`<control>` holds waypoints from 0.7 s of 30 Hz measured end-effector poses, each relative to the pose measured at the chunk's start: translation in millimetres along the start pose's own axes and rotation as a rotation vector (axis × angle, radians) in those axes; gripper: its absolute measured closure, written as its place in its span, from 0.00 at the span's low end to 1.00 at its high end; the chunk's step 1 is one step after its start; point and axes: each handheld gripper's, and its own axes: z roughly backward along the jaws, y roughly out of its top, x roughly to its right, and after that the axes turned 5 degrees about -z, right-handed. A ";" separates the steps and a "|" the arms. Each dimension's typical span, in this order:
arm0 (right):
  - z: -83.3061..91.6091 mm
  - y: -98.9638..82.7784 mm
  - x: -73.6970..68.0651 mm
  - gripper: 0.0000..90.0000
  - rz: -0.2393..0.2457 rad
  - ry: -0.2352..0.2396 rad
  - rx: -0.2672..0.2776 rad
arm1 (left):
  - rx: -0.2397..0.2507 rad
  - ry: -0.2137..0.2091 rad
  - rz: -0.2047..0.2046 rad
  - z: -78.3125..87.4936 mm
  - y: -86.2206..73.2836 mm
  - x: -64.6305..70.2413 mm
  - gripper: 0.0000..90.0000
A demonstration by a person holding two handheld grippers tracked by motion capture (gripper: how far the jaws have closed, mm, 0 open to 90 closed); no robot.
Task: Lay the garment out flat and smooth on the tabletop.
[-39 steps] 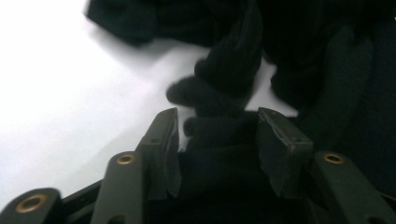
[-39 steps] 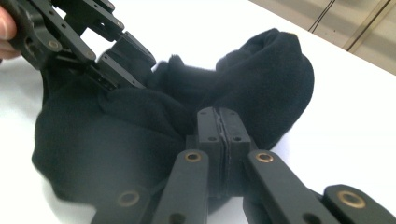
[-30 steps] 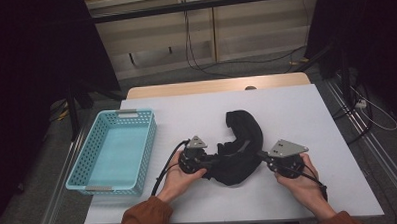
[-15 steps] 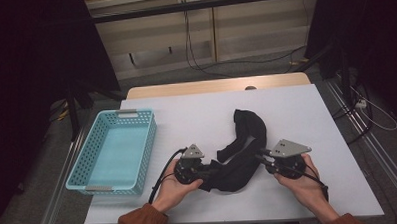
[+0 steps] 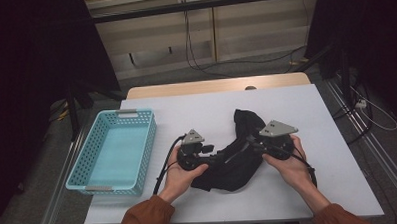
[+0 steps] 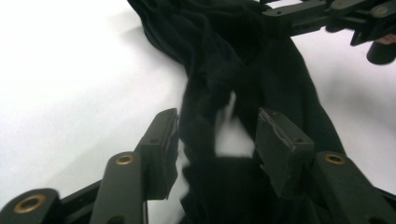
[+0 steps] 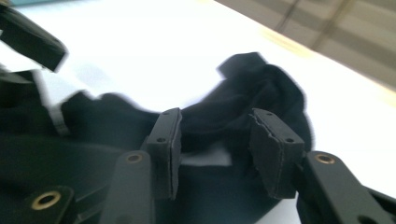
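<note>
Between the spread pads of the left tongs [image 6: 217, 135], a rope-like fold of black cloth [image 6: 261, 60], not pinched, only lying in the gap and brushing one pad. Just been opening here. Likewise at the right tongs [image 7: 215, 135]: pads apart, just been opening, cloth bunched between and beyond them, none of it clamped.

Seemingly a release after arranging the cloth. To do it well:
- Spread each pair wider until both pads stand clear of the fabric.
- Lift straight up rather than dragging sideways. Those ragged pad edges look likely to snag a soft weave and pull the fold out of place.
- Watch for a wrinkle clinging to a pad before moving off.

Pads matte black and rubbery-looking, blocky, chipped along the edges. Carried on flat black link arms with brass-coloured rivets.

Cloth deep black, matte, limp and heavily creased, probably quick to slump wherever dropped. Draped in a loose crescent from one pair of tongs to the other, lying on the worktop [image 5: 186, 112], with a humped end beyond the right tongs on the far side.

Under it all, a smooth, flat, white sheet surface, with a strip of pale wood along the far edge.

Well apart from the left tongs, on the side away from the cloth, a light blue plastic basket [image 5: 147, 144] — rectangular, thin-walled, perforated all round.
</note>
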 end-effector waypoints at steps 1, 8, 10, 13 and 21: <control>-2.4 0.6 1.8 0.60 -0.014 -0.001 0.000 | -0.001 0.002 -0.005 -2.4 1.0 -1.0 0.55; -23.5 -9.9 5.3 0.77 -0.012 -0.034 -0.078 | -0.075 0.021 -0.028 -26.0 -8.3 -4.7 0.54; -25.1 -14.7 3.7 0.89 -0.010 -0.005 -0.086 | -0.112 0.042 -0.044 -33.0 -12.4 -2.6 0.54; -22.7 -15.9 -1.0 0.96 0.000 0.005 -0.091 | -0.121 0.052 -0.064 -38.9 -17.0 -0.6 0.61; -5.6 -8.1 -11.9 0.96 0.018 0.079 -0.020 | -0.097 0.055 0.008 -30.7 -14.5 -6.0 0.93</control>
